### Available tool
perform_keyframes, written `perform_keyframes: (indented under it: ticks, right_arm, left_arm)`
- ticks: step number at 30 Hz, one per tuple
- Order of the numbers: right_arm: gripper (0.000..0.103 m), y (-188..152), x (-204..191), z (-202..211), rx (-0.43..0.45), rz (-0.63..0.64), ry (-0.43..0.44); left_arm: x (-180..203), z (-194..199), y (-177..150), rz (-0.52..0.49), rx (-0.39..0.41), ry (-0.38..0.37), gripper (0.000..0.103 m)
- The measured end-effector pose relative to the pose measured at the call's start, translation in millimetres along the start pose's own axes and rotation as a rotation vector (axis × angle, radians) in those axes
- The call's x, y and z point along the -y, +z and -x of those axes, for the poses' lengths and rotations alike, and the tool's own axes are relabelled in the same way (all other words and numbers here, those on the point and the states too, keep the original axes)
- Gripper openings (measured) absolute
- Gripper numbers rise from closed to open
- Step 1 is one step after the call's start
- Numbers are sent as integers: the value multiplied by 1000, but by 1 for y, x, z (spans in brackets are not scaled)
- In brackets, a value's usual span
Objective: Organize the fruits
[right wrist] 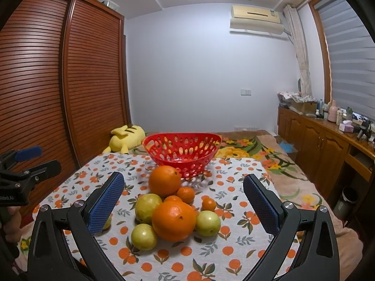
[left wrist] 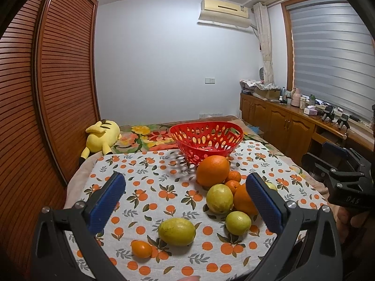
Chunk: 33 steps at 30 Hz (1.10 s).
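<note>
Before basket [right wrist: 182, 155]: fruit pile [right wrist: 172, 213] on cloth [right wrist: 225, 255] | left gripper [left wrist: 185, 201] spread, holding nothing | right gripper [right wrist: 182, 201] spread, holding nothing

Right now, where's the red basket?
The basket sits empty at the table's far edge, centre in both wrist views, just behind the big orange, with the yellow plush to its left.

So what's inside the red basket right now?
No fruit shows inside the red basket: through its holes only its own far wall and bottom appear. The near wall hides part of the floor. All fruit, including the large orange, sits on the tablecloth.
</note>
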State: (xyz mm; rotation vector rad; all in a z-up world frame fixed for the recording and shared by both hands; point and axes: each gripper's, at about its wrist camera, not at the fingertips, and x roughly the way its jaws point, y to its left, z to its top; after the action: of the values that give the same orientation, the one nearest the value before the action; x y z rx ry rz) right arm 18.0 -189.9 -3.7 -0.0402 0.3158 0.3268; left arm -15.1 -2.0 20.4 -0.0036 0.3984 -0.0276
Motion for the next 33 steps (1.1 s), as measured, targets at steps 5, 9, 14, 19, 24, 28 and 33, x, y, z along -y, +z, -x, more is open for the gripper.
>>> perform_keyframes:
  ticks: [5, 9, 14, 19, 24, 28, 33]
  right_arm:
    - [103, 1, -1, 2, 2, 0, 1]
    - [103, 0, -1, 2, 2, -1, 1]
    - [103, 0, 0, 2, 1, -1, 3]
    - [103, 0, 0, 2, 2, -1, 2]
    - [103, 0, 0, 2, 2, -1, 3]
    - [103, 0, -1, 1, 2, -2, 4]
    - [103, 0, -1, 1, 2, -3, 3]
  left_arm:
    - [0, 2, -1, 0, 5, -1, 103]
    - [1, 3, 0, 0, 8, -1, 103]
    - [1, 5, 0, -1, 8, -4, 103]
    - [1, 7, 1, 1, 12, -6, 103]
    - [1, 8, 1, 0, 15, -5, 103]
    - [2, 9, 1, 0, 15, -6, 103]
    - [2, 10, 1, -3, 14, -6, 103]
